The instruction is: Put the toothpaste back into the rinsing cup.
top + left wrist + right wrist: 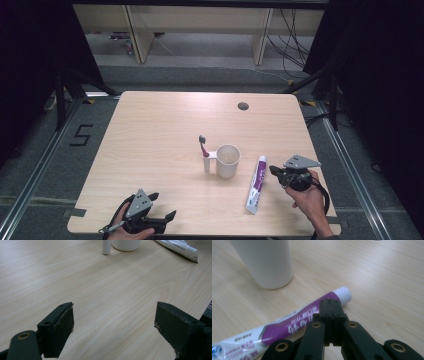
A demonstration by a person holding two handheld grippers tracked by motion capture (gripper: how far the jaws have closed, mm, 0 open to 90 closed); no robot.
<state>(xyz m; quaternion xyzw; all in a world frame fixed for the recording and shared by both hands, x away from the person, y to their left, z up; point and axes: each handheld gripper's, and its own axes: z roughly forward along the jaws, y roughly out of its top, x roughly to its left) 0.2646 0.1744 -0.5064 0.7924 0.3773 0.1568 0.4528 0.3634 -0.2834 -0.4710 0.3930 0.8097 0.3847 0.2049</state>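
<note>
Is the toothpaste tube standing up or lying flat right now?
Lying flat. The toothpaste tube rests lengthwise on the table, cap toward the far edge.

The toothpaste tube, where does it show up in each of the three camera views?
High view: the toothpaste tube lies right of centre, just left of the right gripper.
Left gripper view: its crimped end is at the top right.
Right gripper view: it runs from lower left to centre, behind the shut jaws.
Shared landmark: the white cup beside it.

Light wood table (150, 130) on grey floor (200, 75) w/ black curtains (30, 60), desk legs (135, 35) behind.
</note>
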